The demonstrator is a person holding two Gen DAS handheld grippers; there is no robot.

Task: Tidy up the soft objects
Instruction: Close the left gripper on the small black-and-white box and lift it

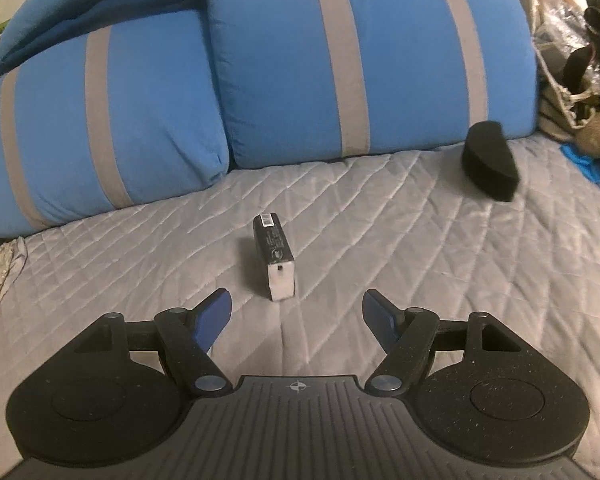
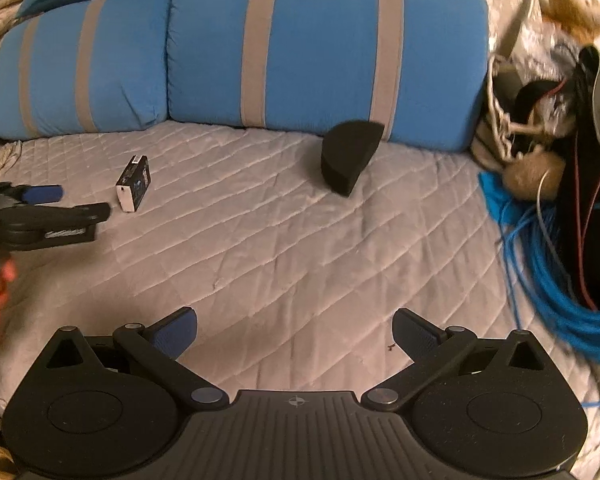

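**A:** Which tongs are closer to something worth picking up?

**B:** The left gripper [image 1: 296, 312]. Its jaws stand wide apart with nothing between them, and the small black box [image 1: 275, 258] lies just ahead of the fingertips on the grey quilt [image 1: 380, 240], slightly toward the left finger.

**A:** How does the box lie?

**B:** Its long axis runs nearly straight away from the tongs, white end nearest. So the jaws already straddle its narrow width; I judge a forward, downward reach would bring the pads alongside its long faces.

**A:** And the right gripper [image 2: 296, 334]?

**B:** Also spread open and empty. The black foam wedge [image 2: 350, 156] sits well ahead of it, slightly right, against the blue striped pillow [image 2: 320, 48]. That wedge looks like its target.
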